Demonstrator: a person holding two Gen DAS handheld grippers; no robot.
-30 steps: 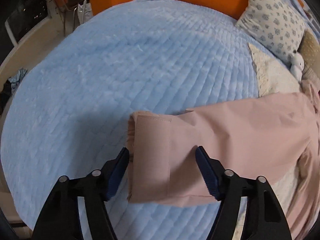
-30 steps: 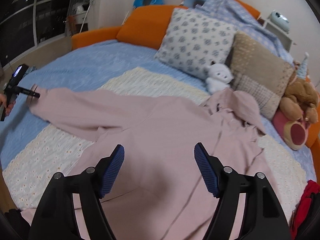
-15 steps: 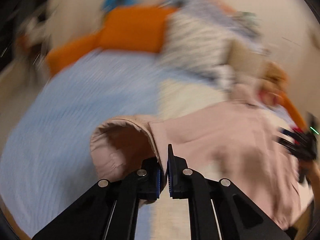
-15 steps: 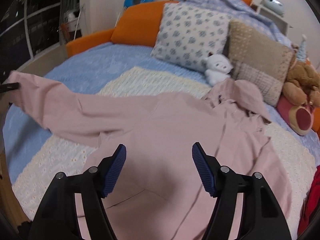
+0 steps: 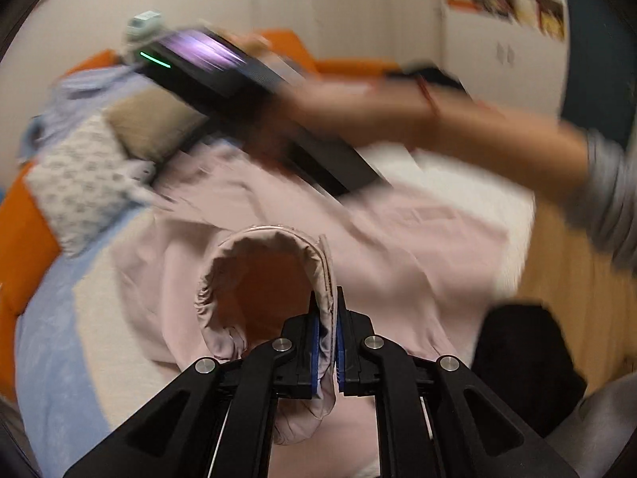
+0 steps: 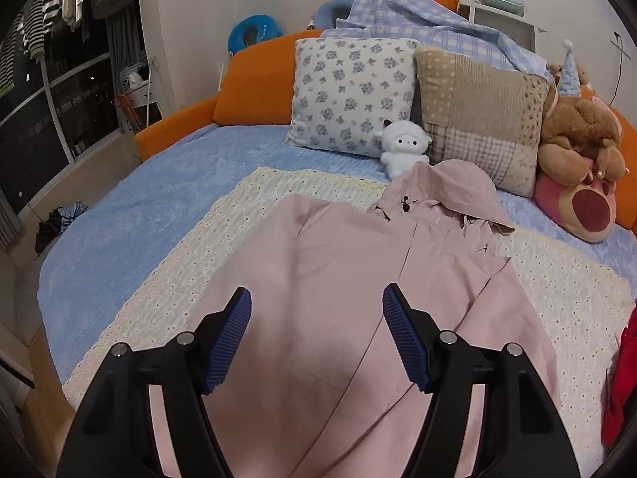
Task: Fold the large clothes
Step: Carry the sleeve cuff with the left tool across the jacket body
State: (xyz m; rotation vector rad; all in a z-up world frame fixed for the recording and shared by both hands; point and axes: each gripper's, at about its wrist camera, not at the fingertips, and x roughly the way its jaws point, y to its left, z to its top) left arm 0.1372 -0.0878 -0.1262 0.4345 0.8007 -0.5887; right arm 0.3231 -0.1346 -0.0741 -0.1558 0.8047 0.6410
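Note:
A large pink hooded jacket [image 6: 342, 279] lies spread on a cream lace blanket [image 6: 223, 215] on the bed, hood toward the pillows. My left gripper [image 5: 327, 342] is shut on the sleeve cuff [image 5: 270, 263] and holds it lifted over the jacket body [image 5: 398, 239]; the cuff opening faces the camera. My right gripper [image 6: 316, 338] is open and empty, hovering above the jacket's lower front. The right gripper's body and the person's arm [image 5: 438, 119] cross the left wrist view, blurred.
Floral pillow [image 6: 350, 91], patchwork pillow [image 6: 477, 119], white plush [image 6: 402, 147], brown bear [image 6: 577, 135] and pink plush [image 6: 581, 203] line the head of the bed. Orange headboard [image 6: 258, 83] behind. Red cloth [image 6: 621, 378] at the right edge. Blue quilt [image 6: 139, 215] to the left.
My left gripper shut on the sleeve cuff, lifted it and swung it right, over the jacket body. The sleeve no longer lies stretched to the left. The right gripper stays open.

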